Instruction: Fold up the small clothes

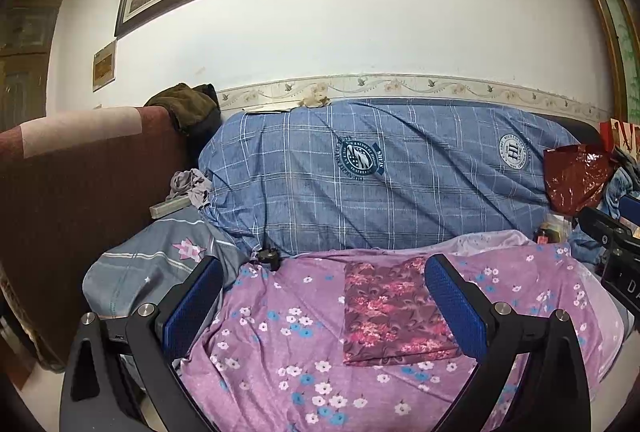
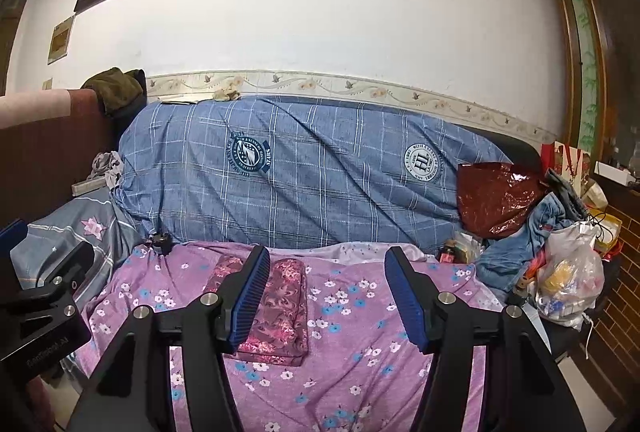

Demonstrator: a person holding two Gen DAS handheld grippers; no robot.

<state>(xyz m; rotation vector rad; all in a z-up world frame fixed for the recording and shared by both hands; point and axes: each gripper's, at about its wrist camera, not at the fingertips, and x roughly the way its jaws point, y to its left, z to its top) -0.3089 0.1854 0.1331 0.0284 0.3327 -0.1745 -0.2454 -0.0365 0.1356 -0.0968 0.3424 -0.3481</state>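
A folded maroon floral garment [image 1: 392,308] [image 2: 285,296] lies flat on the purple flowered sheet [image 1: 280,352] [image 2: 360,332] that covers the sofa seat. My left gripper [image 1: 324,272] hovers in front of it, open, with nothing between its blue pads; the garment shows in the gap, nearer the right finger [image 1: 456,304]. My right gripper [image 2: 328,256] is also open and holds nothing. Its left finger [image 2: 248,296] hides the garment's middle; the garment sits left of the gap. Each gripper's black body appears at the edge of the other's view.
A blue plaid cover [image 1: 360,172] drapes the sofa back. A grey pillow with a pink star [image 1: 160,260] lies at the left beside the brown armrest [image 1: 80,172]. A red plastic bag [image 2: 492,196], a heap of clothes and a white bag [image 2: 568,276] crowd the right end.
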